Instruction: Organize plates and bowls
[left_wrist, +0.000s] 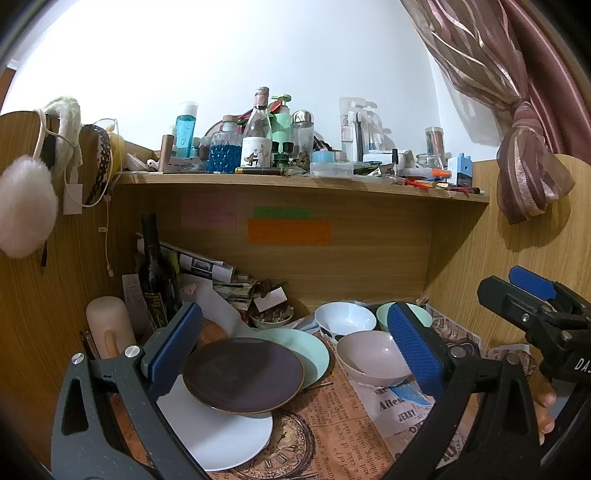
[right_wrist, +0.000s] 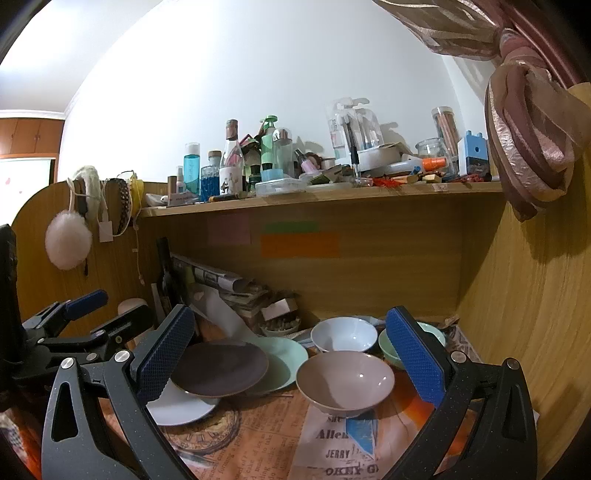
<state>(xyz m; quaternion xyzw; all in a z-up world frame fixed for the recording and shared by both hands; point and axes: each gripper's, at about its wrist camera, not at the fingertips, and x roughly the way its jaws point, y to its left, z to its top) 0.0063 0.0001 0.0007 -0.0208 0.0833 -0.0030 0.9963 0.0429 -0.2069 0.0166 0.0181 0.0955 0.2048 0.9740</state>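
Plates overlap just ahead of the left gripper, whose jaws are spread and empty: white plate nearest, brown plate above it, green plate behind. Pink bowl sits between the right gripper's parted, empty jaws; white bowl lies beyond.

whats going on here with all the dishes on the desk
A person is holding a gripper in each hand over a cluttered desk, sorting plates and bowls. Both the left gripper and the right gripper are open and hold nothing. Three plates overlap on the left: a dark plate on top of a mint plate and a white plate. To the right sit a pink bowl, a white bowl and a mint bowl, not yet stacked.
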